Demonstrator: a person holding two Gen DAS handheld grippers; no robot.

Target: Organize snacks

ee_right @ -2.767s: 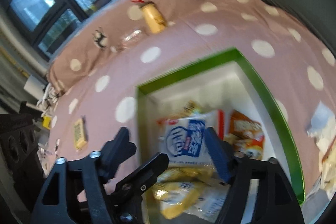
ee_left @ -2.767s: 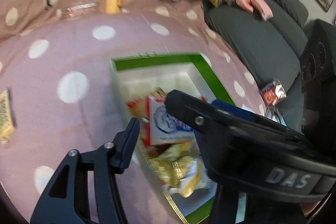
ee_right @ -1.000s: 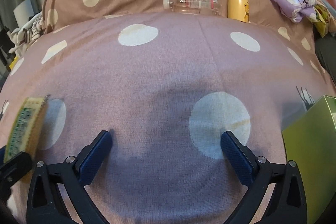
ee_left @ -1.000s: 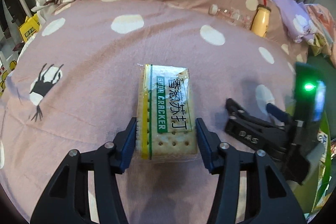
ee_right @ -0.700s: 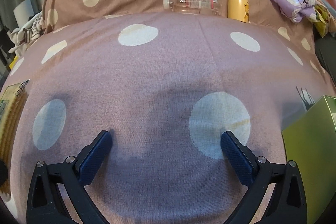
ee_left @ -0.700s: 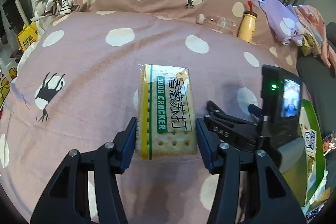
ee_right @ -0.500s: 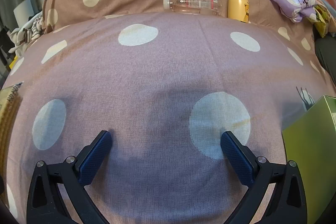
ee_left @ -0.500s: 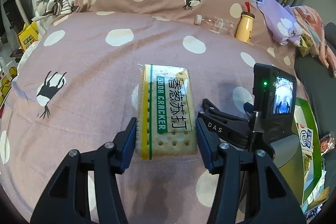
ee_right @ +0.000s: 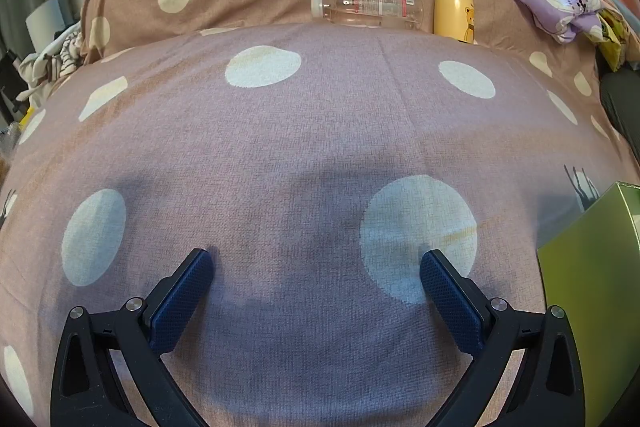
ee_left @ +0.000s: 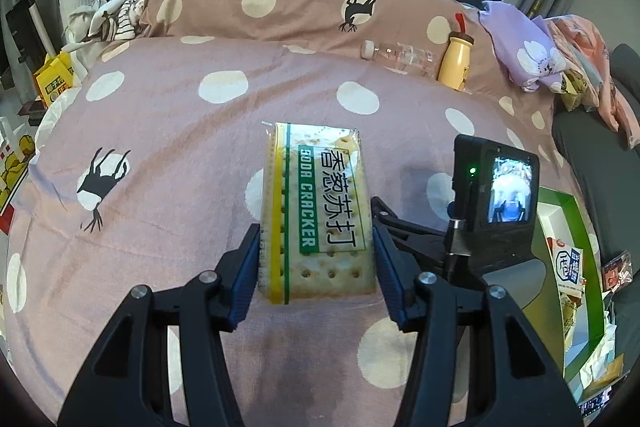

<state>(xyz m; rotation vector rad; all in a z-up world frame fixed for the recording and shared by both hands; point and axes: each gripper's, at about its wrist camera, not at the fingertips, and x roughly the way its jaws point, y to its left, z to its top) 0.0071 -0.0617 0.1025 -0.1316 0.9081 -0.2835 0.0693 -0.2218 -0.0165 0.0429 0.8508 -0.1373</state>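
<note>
Soda cracker pack (ee_left: 318,211) (left view only) clamped in left gripper (ee_left: 316,267).

Dim window daylight, fisheye edges, seemingly sharp

On the bedspread (ee_right: 320,131), the box (ee_left: 576,267) lies at right, and the water bottle (ee_right: 368,9) lies behind, beside the flask (ee_right: 454,7).

The left gripper (ee_left: 316,259) has lifted the soda cracker pack (ee_left: 316,211) higher above the bed (ee_left: 168,155), seemingly toward the green box (ee_left: 580,267).
</note>
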